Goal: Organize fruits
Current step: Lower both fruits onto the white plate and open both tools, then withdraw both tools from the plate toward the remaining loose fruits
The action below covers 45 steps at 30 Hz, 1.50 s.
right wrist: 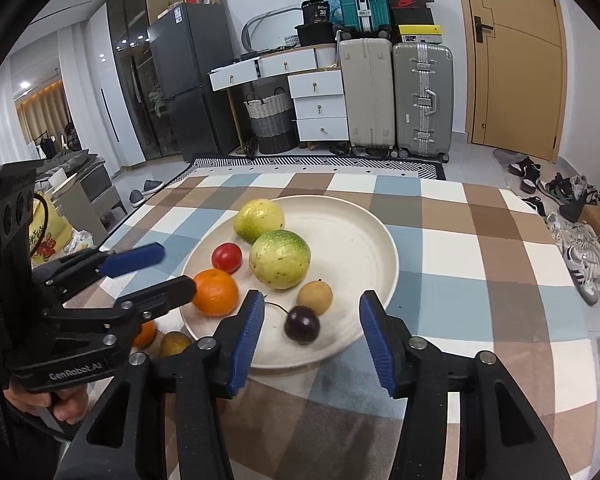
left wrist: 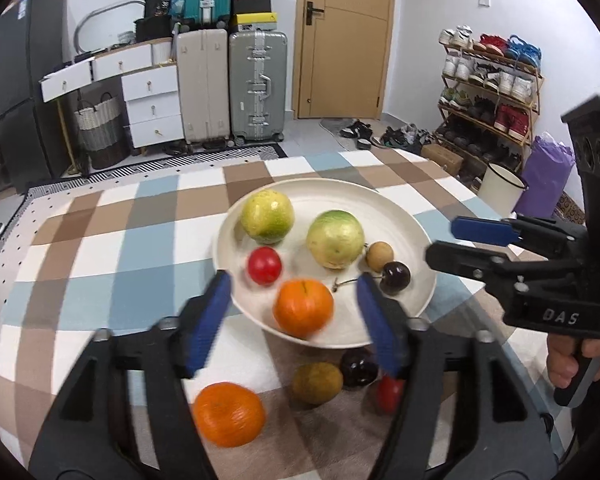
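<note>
The fruits are being gathered onto the cream plate (left wrist: pixel 416 240) at mid-frame on the checked table (left wrist: pixel 100 264). It is holding two green-yellow fruits, an orange (left wrist: pixel 303 307), a red fruit, a brown one and a dark cherry. Four are lying below it (loose). Both the left tongs (left wrist: pixel 294 320) and right tongs (right wrist: pixel 312 340) are gaping, empty; next, probably the loose orange (left wrist: pixel 229 414).

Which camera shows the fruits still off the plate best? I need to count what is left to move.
The left wrist view: beside the plate lie an orange, a brownish fruit, a dark cherry and a red fruit, partly behind a finger. The right wrist view shows only slivers of the orange and brownish fruit.
</note>
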Motion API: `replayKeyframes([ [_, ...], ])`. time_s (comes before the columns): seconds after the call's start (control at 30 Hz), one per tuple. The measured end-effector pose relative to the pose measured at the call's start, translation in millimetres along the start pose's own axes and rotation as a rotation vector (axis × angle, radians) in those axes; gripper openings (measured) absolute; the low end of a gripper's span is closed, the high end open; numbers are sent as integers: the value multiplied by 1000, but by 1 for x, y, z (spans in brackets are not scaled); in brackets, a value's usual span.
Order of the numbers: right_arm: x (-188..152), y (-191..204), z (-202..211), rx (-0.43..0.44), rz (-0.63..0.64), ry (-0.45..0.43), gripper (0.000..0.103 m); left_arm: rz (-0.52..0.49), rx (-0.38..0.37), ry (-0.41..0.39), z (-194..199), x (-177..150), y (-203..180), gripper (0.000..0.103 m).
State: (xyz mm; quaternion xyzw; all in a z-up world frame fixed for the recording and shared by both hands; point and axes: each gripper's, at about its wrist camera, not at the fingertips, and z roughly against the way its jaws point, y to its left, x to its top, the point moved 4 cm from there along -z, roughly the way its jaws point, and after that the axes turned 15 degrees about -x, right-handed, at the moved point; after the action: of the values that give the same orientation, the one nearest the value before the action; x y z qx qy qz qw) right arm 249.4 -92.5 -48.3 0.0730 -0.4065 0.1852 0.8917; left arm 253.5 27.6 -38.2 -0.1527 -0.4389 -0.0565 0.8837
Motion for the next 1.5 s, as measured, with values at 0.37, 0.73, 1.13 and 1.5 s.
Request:
replayKeyframes([
  [0.37, -4, 5, 28, 42, -13, -20, 102, 4, 36, -83, 58, -3, -2, 102],
  [0.73, -28, 19, 33, 54, 42, 40, 102, 30, 35, -37, 71, -32, 4, 102],
  [1.13, -45, 31, 16, 38, 70, 114, 102, 90, 83, 44, 53, -52, 26, 102],
  [1.5, -58, 49, 5, 33, 131, 152, 102, 100, 104, 86, 39, -59, 35, 102],
])
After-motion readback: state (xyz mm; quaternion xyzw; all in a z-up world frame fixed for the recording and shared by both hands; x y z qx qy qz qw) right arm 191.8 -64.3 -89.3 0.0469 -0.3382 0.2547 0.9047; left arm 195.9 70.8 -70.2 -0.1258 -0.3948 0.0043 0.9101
